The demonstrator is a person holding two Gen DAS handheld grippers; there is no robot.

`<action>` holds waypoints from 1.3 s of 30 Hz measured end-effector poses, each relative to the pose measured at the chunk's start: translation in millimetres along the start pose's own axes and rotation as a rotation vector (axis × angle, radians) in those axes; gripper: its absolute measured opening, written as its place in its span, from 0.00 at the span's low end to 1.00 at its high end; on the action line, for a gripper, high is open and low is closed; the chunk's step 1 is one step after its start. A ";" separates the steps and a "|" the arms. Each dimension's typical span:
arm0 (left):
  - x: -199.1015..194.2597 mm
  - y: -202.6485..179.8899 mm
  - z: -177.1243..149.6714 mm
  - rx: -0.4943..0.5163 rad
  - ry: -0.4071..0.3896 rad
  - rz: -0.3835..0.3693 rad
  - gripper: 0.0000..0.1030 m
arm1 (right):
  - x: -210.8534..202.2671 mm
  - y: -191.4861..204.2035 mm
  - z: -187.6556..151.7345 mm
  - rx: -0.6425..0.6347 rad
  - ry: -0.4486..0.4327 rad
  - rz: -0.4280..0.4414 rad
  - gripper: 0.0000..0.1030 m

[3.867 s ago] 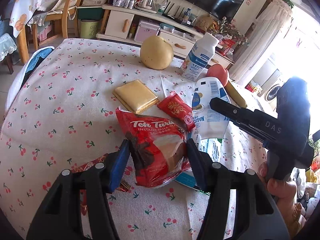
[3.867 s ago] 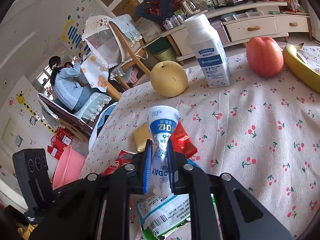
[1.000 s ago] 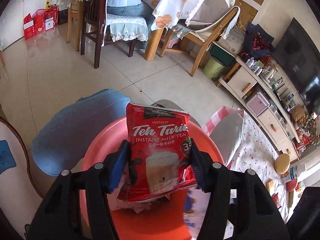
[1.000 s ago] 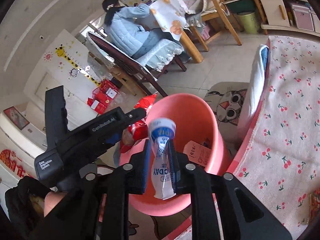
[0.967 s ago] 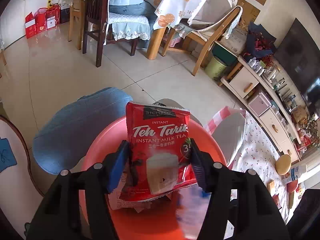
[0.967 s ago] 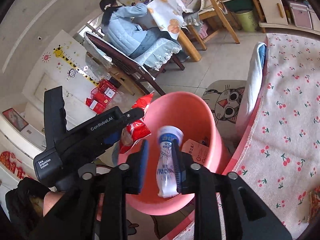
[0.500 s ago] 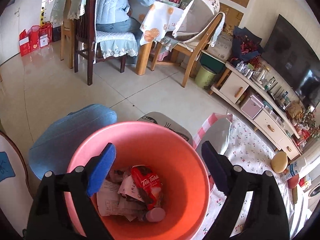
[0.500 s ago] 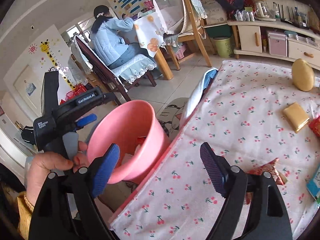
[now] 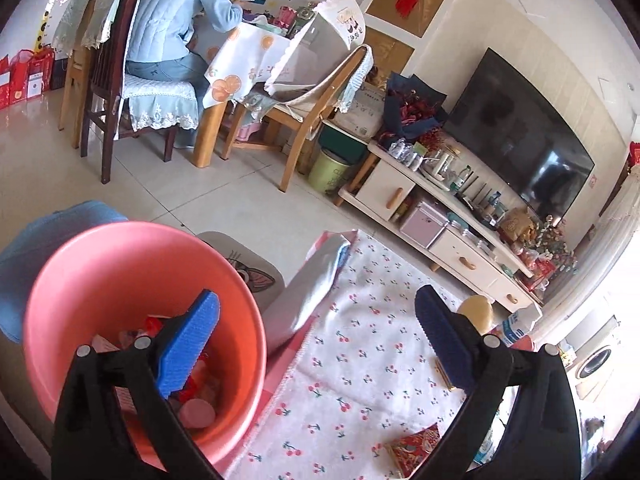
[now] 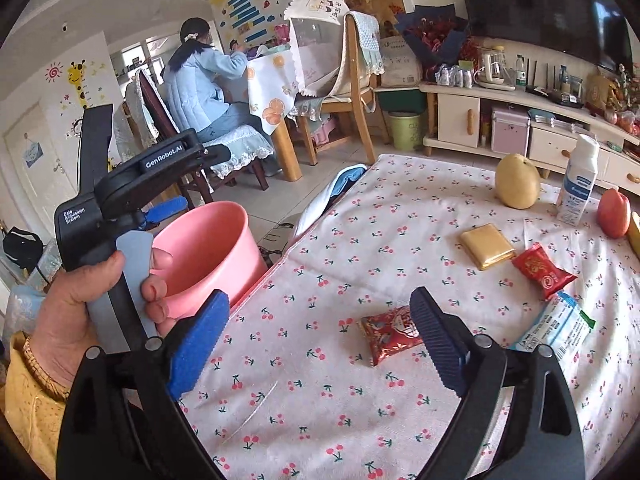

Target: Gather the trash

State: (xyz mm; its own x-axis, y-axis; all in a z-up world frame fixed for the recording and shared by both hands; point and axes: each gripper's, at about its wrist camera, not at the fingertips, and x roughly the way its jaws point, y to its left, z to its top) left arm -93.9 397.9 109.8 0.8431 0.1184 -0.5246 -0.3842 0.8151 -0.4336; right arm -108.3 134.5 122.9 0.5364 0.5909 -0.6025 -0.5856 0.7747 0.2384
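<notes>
A pink bucket [image 9: 80,264] stands beside the table, with wrappers and a small bottle lying in it; it also shows in the right wrist view [image 10: 208,240]. My left gripper [image 9: 316,336] is open and empty, over the bucket's right rim. My right gripper [image 10: 320,340] is open and empty above the cherry-print tablecloth [image 10: 360,240]. On the cloth lie a red patterned packet [image 10: 390,336], a small red packet [image 10: 542,268], a white-and-blue wrapper [image 10: 556,328] and a flat yellow packet [image 10: 486,246]. The red patterned packet also shows in the left wrist view [image 9: 416,450].
A pear [image 10: 516,186], a white bottle [image 10: 578,186] and an apple [image 10: 614,212] stand at the table's far side. A person sits at a table [image 10: 200,80] in the back. A TV cabinet [image 10: 520,120] runs along the wall. Wooden chairs [image 10: 352,100] stand on the tiled floor.
Both grippers opened and dropped the Teh Tarik packet and the white bottle into the pink bucket. Both have since swung right, toward the table.
</notes>
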 end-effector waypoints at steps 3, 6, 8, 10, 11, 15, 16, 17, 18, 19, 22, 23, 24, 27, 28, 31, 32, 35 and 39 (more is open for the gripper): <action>-3.4 -16.4 -11.7 0.019 -0.012 -0.034 0.96 | -14.8 -13.2 -3.3 0.013 -0.032 -0.024 0.89; -8.5 -33.1 -25.5 0.062 -0.020 -0.056 0.96 | -26.8 -26.1 -8.2 0.026 -0.053 -0.043 0.90; -13.1 -42.8 -34.5 0.096 -0.026 -0.078 0.96 | -33.9 -35.5 -12.3 0.033 -0.066 -0.054 0.90; -18.7 -49.9 -43.2 0.123 -0.032 -0.104 0.96 | -40.8 -44.1 -16.4 0.034 -0.082 -0.071 0.90; -21.3 -54.3 -47.8 0.133 -0.036 -0.112 0.96 | -44.2 -48.3 -18.1 0.037 -0.090 -0.080 0.91; -30.5 -71.1 -62.4 0.189 -0.056 -0.137 0.96 | -58.4 -65.0 -26.0 0.049 -0.125 -0.100 0.93; -33.4 -75.5 -66.0 0.205 -0.062 -0.141 0.96 | -62.1 -69.5 -27.5 0.050 -0.135 -0.106 0.93; -35.5 -79.7 -68.9 0.220 -0.067 -0.146 0.96 | -65.2 -73.9 -28.9 0.052 -0.143 -0.110 0.93; -37.6 -84.0 -72.6 0.236 -0.071 -0.149 0.96 | -67.7 -78.6 -29.9 0.054 -0.148 -0.113 0.94; -39.8 -87.8 -75.4 0.249 -0.072 -0.152 0.96 | -70.2 -83.6 -30.7 0.057 -0.151 -0.119 0.94; -41.4 -96.3 -81.6 0.275 -0.047 -0.167 0.96 | -78.0 -99.1 -32.1 0.080 -0.162 -0.130 0.95; -41.6 -99.5 -84.5 0.284 -0.037 -0.165 0.96 | -80.8 -104.3 -32.0 0.089 -0.166 -0.130 0.95; -41.9 -103.3 -87.8 0.297 -0.027 -0.161 0.96 | -84.0 -108.8 -31.4 0.097 -0.171 -0.135 0.95; -43.8 -115.3 -97.5 0.342 -0.015 -0.150 0.96 | -95.6 -124.8 -29.1 0.121 -0.195 -0.160 0.95; -44.6 -119.1 -100.9 0.357 -0.014 -0.148 0.96 | -99.4 -130.4 -28.5 0.130 -0.200 -0.166 0.95; -44.4 -132.6 -110.2 0.404 0.004 -0.138 0.96 | -108.3 -149.2 -27.4 0.159 -0.207 -0.184 0.95; -43.2 -137.5 -113.7 0.414 0.011 -0.134 0.96 | -110.8 -156.8 -27.3 0.173 -0.207 -0.183 0.95; -33.7 -150.6 -119.8 0.431 0.054 -0.121 0.96 | -115.7 -184.2 -28.1 0.234 -0.192 -0.185 0.96; -7.4 -166.8 -122.7 0.374 0.144 -0.106 0.96 | -122.5 -223.6 -32.3 0.328 -0.176 -0.227 0.96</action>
State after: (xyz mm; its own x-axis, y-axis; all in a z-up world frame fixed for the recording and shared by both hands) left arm -82.2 191.5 96.1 0.7990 -0.0362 -0.6002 -0.1125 0.9716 -0.2084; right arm -62.7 -118.3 118.8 0.7416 0.4044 -0.5352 -0.2321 0.9033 0.3609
